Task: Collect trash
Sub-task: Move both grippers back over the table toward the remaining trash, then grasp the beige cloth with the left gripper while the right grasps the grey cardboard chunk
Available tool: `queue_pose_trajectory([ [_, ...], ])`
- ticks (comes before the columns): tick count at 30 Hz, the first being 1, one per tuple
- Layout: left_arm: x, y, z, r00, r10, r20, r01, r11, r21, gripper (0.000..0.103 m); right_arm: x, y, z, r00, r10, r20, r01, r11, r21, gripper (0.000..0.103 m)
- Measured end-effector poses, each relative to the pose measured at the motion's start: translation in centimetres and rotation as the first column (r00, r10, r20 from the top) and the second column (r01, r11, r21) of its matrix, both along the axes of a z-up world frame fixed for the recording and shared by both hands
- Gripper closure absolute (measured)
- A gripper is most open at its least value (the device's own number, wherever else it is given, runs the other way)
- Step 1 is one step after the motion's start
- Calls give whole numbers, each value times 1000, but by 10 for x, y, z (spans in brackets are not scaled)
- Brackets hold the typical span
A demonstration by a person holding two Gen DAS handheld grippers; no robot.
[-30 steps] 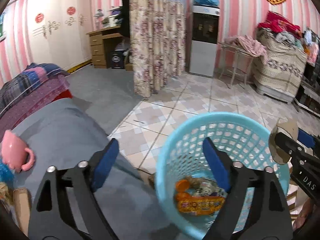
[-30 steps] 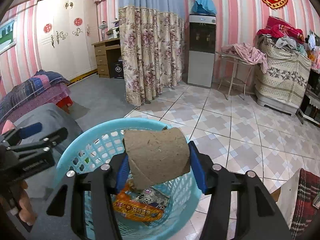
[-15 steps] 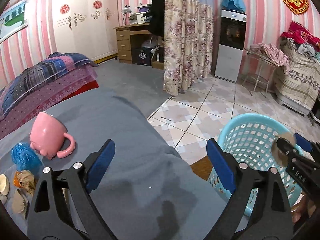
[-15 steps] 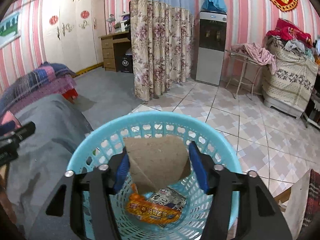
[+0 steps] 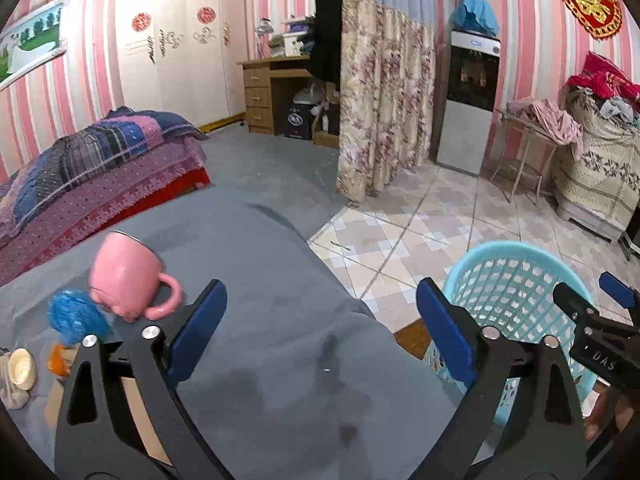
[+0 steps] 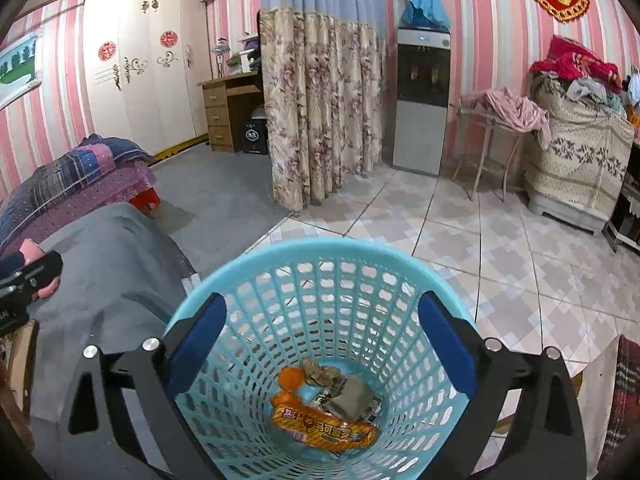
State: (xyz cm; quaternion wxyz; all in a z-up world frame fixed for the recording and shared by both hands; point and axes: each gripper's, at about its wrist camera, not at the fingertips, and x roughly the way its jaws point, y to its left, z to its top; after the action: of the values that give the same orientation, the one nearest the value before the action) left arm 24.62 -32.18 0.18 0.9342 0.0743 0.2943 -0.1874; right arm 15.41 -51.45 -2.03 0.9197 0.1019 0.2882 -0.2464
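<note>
Two grippers, jaws opening, nothing between them: right gripper (image 6: pixel 322 344) over the blue basket (image 6: pixel 256 264), where the brown cardboard piece (image 6: pixel 352 398) lies beside an orange wrapper (image 6: pixel 324 430). Left gripper (image 5: pixel 320 332) over grey cloth (image 5: pixel 256 264); blue wad (image 5: pixel 74 318) and pink mug (image 5: pixel 124 276) near left, further scraps cut off.
</note>
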Motion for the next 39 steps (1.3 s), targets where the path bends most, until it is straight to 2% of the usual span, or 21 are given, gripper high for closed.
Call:
queue_pose_trajectory([
  [6, -16, 41, 25, 996, 62, 60, -61, 998, -10, 6, 1, 26, 15, 999, 41, 26, -40, 999, -28, 7],
  [15, -33, 130, 12, 984, 176, 27, -175, 984, -19, 6, 15, 79, 25, 990, 130, 50, -129, 991, -38, 6],
  [17, -37, 155, 8, 976, 214, 31, -214, 977, -10, 6, 20, 98, 24, 986, 163, 45, -160, 985, -60, 6],
  [20, -39, 194, 1, 960, 278, 14, -278, 960, -2, 6, 26, 116, 22, 980, 196, 45, -194, 980, -42, 6],
  [23, -41, 237, -7, 934, 357, 1, -357, 934, 6, 6, 35, 142, 18, 968, 245, 53, -246, 969, -1, 6],
  [28, -46, 301, -24, 894, 448, -23, -447, 893, 41, 6, 51, 186, 8, 949, 314, 28, -314, 949, -9, 6],
  [35, -43, 355, -43, 860, 509, -28, -503, 856, 121, 6, 71, 237, -8, 901, 434, -9, -433, 900, 45, 6],
  [39, -37, 377, -50, 853, 520, -52, -512, 851, 118, 6, 81, 256, -17, 884, 466, -33, -463, 884, 66, 6],
])
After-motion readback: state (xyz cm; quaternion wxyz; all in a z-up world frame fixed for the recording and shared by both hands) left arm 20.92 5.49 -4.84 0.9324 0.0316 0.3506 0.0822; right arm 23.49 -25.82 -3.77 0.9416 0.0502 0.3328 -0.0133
